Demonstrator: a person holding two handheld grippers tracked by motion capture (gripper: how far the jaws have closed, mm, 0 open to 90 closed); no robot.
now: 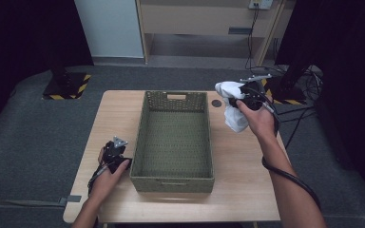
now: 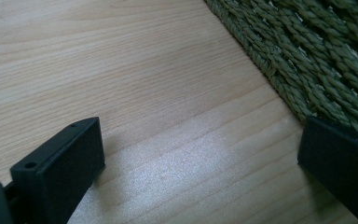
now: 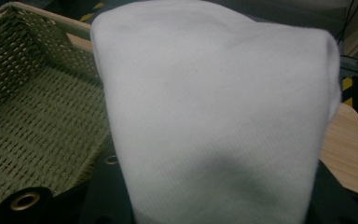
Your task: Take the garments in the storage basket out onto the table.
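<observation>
A green woven basket (image 1: 145, 137) stands empty in the middle of the wooden table (image 1: 247, 156). My right gripper (image 1: 231, 95) is lifted above the table's far right side, just right of the basket's far corner, and is shut on a white cloth (image 1: 234, 114) that droops from it. In the right gripper view the white cloth (image 3: 214, 121) drapes over the jaws and hides them, with the basket (image 3: 32, 121) behind at the left. My left gripper (image 1: 119, 151) rests low on the table beside the basket's left wall (image 2: 317, 60), jaws wide apart and empty.
A small dark round hole (image 1: 216, 103) marks the table near the basket's far right corner. Black stand bases with yellow-striped edges (image 1: 66, 85) sit on the grey floor beyond the table. Cables (image 1: 304, 118) trail on the floor at the right.
</observation>
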